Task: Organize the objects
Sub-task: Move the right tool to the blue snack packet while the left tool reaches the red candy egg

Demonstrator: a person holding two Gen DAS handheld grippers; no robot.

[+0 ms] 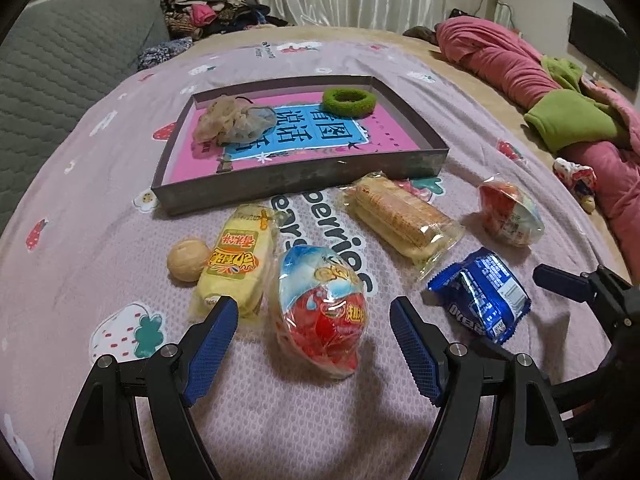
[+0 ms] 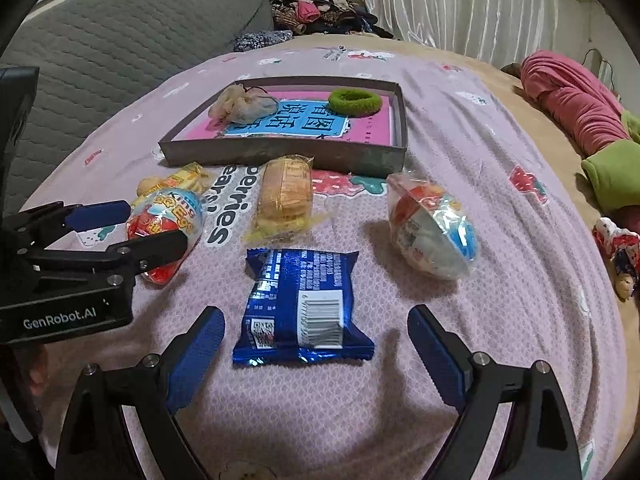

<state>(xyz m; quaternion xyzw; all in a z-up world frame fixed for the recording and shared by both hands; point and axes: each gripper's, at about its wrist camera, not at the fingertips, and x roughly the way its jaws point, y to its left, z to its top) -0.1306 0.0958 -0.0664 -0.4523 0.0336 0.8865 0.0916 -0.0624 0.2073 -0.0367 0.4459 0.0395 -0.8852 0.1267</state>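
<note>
My left gripper [image 1: 314,312] is open around a red and blue egg-shaped snack [image 1: 320,312] on the bed; it also shows in the right wrist view [image 2: 164,216]. My right gripper [image 2: 316,320] is open around a blue Oreo pack [image 2: 302,304], which also shows in the left wrist view [image 1: 480,294]. A yellow cake pack [image 1: 236,264], a walnut [image 1: 187,259], a clear cracker pack [image 1: 400,216] and a second egg snack [image 1: 510,214] lie in front of a shallow grey box [image 1: 304,180]. The box holds a pink book, a mesh pouch [image 1: 236,122] and a green hair ring [image 1: 349,101].
The purple strawberry blanket [image 1: 100,240] covers the bed. A grey quilted cushion [image 1: 60,64] lies at the left. Pink and green bedding [image 1: 560,100] lies at the right, with a small toy [image 1: 576,178] beside it. Piled clothes [image 1: 212,8] sit at the back.
</note>
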